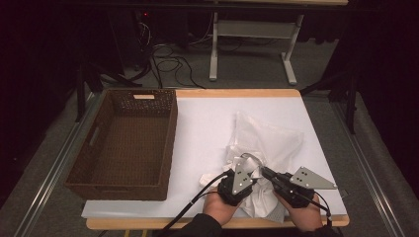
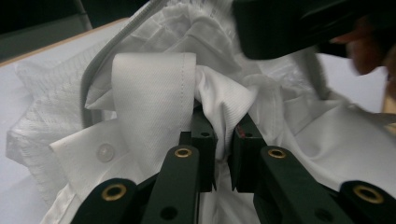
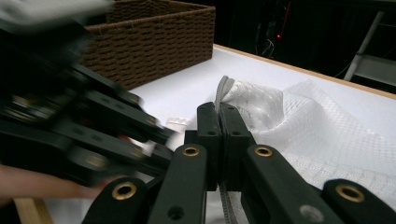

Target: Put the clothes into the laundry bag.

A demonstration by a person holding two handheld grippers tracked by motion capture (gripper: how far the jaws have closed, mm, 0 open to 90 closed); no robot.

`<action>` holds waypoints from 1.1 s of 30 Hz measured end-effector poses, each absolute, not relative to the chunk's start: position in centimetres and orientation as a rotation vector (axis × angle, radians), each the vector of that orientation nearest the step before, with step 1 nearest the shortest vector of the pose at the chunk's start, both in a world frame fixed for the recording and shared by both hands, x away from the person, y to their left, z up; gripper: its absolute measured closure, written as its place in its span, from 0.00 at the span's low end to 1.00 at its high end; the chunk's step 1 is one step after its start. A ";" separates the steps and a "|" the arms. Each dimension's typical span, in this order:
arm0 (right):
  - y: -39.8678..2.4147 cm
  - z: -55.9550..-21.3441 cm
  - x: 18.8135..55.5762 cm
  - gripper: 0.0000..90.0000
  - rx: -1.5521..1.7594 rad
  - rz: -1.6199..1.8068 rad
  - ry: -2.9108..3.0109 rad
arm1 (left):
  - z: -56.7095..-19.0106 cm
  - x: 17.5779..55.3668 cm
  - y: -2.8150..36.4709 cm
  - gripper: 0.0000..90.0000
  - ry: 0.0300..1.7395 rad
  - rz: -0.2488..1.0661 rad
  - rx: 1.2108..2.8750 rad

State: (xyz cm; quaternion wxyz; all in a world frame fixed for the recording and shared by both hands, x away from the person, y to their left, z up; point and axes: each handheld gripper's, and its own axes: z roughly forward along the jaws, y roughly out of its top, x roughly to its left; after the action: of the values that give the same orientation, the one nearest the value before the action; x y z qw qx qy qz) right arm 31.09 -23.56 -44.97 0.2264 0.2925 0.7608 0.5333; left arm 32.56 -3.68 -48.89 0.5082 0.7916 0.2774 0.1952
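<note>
While apparently mid-pull, left gripper [image 2: 223,140] pinching white shirt [image 2: 154,93], right gripper [image 3: 219,121] clamping mesh bag's edge [image 3: 223,88].

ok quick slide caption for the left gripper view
Left gripper clamps a fold of the white shirt that lies in a mesh bag.

Both my hands sit low at the near edge of the worktop, side by side, wrists coming up from below. My left gripper [image 1: 240,178] has its jaws pinched on white shirt fabric [image 2: 224,100], angled toward its partner. My right gripper [image 1: 281,181] points inward too, jaws clamped tight on the mesh bag's grey edge [image 3: 223,91], nearly touching the left.
</note>
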 end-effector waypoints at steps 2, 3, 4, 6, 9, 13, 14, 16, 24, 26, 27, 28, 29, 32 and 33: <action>-23.5 -44.8 30.9 1.00 0.796 1.480 2.095 | -49.4 33.4 -4.1 0.91 0.703 0.455 1.928; -23.5 -44.7 30.8 1.00 0.792 1.489 2.090 | -49.6 33.7 -4.2 0.91 0.721 0.455 1.926; -23.6 -44.5 30.7 1.00 0.782 1.492 2.087 | -49.8 34.1 -4.3 0.91 0.742 0.453 1.917; -23.6 -44.1 30.5 1.00 0.770 1.509 2.076 | -49.9 34.7 -4.2 0.90 0.790 0.432 1.888; -23.9 -43.9 30.5 1.00 0.772 1.498 2.067 | -49.4 34.6 -3.7 0.78 0.789 0.426 1.859; -24.4 -44.2 30.9 1.00 0.788 1.490 2.063 | -48.7 33.2 -2.4 0.55 0.751 0.456 1.843; -24.5 -44.3 31.0 1.00 0.798 1.486 2.063 | -48.5 32.8 -1.9 0.52 0.749 0.463 1.837; -24.5 -44.3 31.0 1.00 0.797 1.487 2.064 | -48.3 32.1 -0.9 0.48 0.751 0.474 1.817; -24.3 -44.3 30.9 1.00 0.792 1.468 2.062 | -49.8 31.5 1.9 0.40 0.825 0.454 1.768; -24.4 -44.3 30.9 1.00 0.796 1.467 2.062 | -50.0 31.7 1.9 0.39 0.832 0.435 1.772; -24.4 -44.3 30.9 1.00 0.800 1.472 2.061 | -50.0 31.6 1.8 0.39 0.830 0.440 1.778; -24.4 -44.3 30.9 1.00 0.801 1.469 2.064 | -50.0 31.5 1.8 0.39 0.829 0.433 1.779; -24.5 -44.4 30.9 1.00 0.803 1.464 2.059 | -50.0 31.4 1.7 0.38 0.824 0.427 1.779; -24.6 -44.4 31.0 1.00 0.809 1.463 2.056 | -50.1 30.9 1.3 0.33 0.789 0.410 1.788; -24.7 -44.4 31.1 1.00 0.803 1.464 2.058 | -50.3 30.7 1.1 0.30 0.771 0.404 1.793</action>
State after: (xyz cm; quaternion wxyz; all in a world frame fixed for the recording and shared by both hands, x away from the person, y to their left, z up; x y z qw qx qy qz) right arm 31.06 -24.71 -44.44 0.2432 0.2938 0.7533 0.5357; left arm 30.67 1.08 -50.25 0.5432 0.7552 0.3250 0.1703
